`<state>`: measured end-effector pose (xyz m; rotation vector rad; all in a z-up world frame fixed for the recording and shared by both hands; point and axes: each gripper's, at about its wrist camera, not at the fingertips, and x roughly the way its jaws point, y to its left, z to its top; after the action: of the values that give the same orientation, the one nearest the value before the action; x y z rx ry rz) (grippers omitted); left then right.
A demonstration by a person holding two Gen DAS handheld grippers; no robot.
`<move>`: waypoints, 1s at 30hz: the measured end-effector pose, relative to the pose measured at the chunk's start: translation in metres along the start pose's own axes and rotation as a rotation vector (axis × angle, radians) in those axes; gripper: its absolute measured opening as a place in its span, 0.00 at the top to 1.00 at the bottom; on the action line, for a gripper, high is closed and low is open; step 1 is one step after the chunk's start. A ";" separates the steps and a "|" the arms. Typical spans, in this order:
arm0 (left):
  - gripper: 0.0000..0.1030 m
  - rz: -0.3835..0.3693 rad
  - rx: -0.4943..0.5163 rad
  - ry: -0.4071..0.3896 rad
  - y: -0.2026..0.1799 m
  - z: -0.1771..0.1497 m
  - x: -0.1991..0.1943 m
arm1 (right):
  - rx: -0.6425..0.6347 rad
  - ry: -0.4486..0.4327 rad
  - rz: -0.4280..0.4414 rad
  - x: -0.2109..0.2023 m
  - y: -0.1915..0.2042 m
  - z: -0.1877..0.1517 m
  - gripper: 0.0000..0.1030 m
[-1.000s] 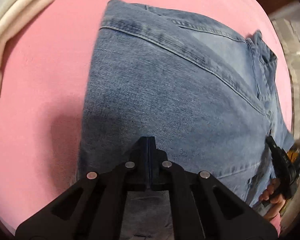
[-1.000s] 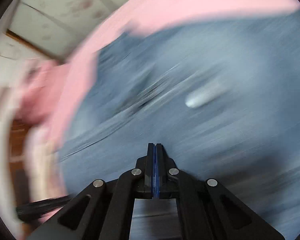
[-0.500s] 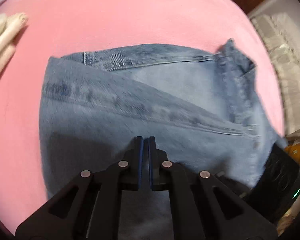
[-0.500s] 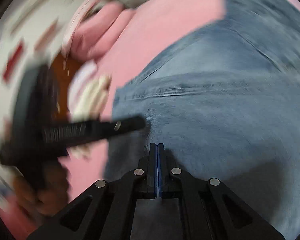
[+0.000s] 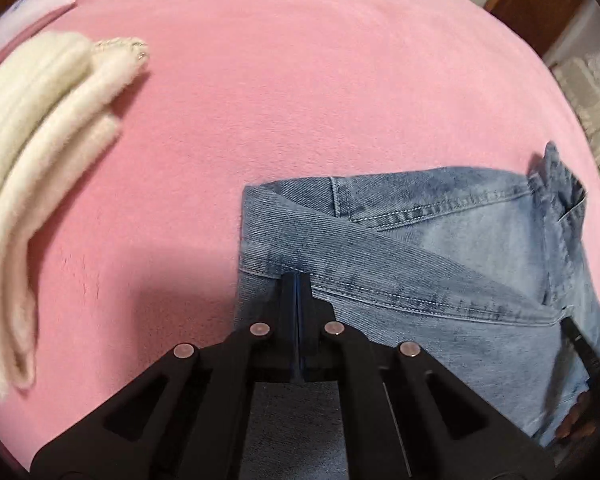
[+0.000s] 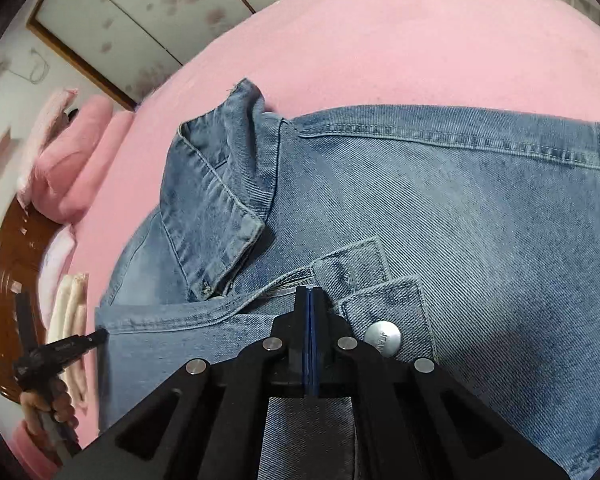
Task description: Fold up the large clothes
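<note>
Left wrist view: left gripper [image 5: 297, 280] jaws fully closed, nothing between pads, tips over left edge of folded denim garment [image 5: 420, 264]. Garment flat on pink blanket [image 5: 280, 100], lower right of view. Folded cream fabric [image 5: 40, 152] well apart at left. Right gripper [image 5: 580, 340] partly visible at garment's right edge.

Right wrist view: right gripper [image 6: 312, 292] jaws fully closed, nothing gripped, tips over cuff beside metal button [image 6: 382, 338]. Collar [image 6: 216, 208] at left. Left gripper [image 6: 96, 336] at garment's left edge, held by hand [image 6: 48, 404].
</note>
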<state>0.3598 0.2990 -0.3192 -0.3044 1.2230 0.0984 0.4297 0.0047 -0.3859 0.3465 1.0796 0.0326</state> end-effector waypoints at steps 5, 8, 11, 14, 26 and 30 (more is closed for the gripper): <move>0.99 -0.181 -0.056 0.010 0.007 -0.013 -0.029 | -0.071 -0.108 -0.011 -0.015 0.062 0.001 1.00; 0.99 -0.288 -0.039 0.099 -0.006 -0.037 -0.028 | 0.033 0.030 0.264 -0.008 0.091 -0.017 1.00; 0.99 -0.215 -0.009 0.169 -0.020 -0.064 -0.012 | 0.028 0.140 0.372 0.011 0.123 -0.048 1.00; 0.99 -0.172 -0.031 0.215 -0.022 -0.079 -0.001 | -0.058 0.194 0.340 0.035 0.145 -0.071 1.00; 0.99 -0.016 -0.110 0.211 0.062 -0.083 -0.037 | 0.139 0.042 -0.137 -0.035 -0.009 -0.048 1.00; 0.99 0.050 -0.050 0.179 0.059 -0.081 -0.050 | 0.045 0.057 -0.203 -0.051 -0.008 -0.049 0.95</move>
<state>0.2551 0.3370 -0.3072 -0.3313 1.4073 0.1475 0.3615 -0.0002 -0.3658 0.2760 1.1689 -0.1638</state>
